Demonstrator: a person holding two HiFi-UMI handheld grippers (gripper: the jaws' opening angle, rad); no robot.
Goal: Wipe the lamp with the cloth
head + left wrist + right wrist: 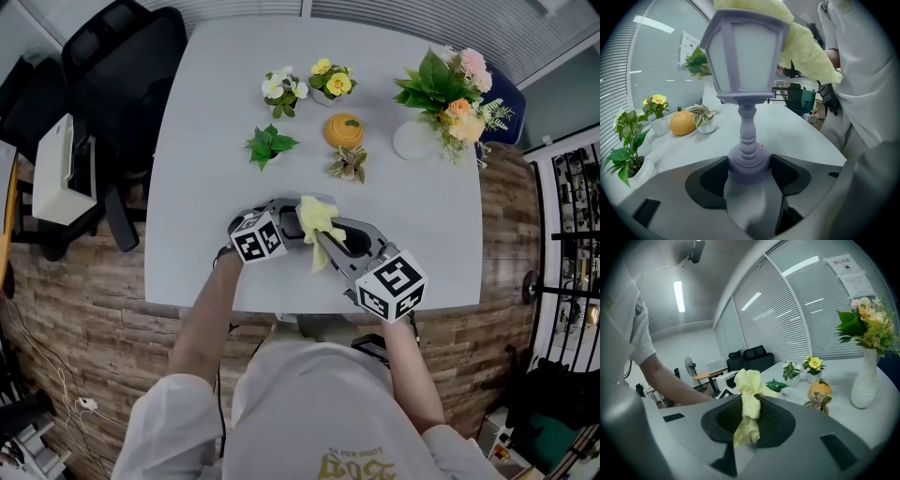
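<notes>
Lamp (746,56) is standing upright in the left gripper (749,172), with the jaws squeezing its round base from both sides, and that's only really showing in the left gripper view. In the head view it's mostly hiding under the yellow cloth (317,221), close to the near edge of the tabletop (206,150). Right gripper (749,420) is pinching the cloth between closed jaws, and the left gripper view has the cloth draping over the lamp's top. Right gripper view is mainly giving the bunched cloth, with a white vase of flowers (865,376) and an orange pot (820,389) sitting toward the far edge
</notes>
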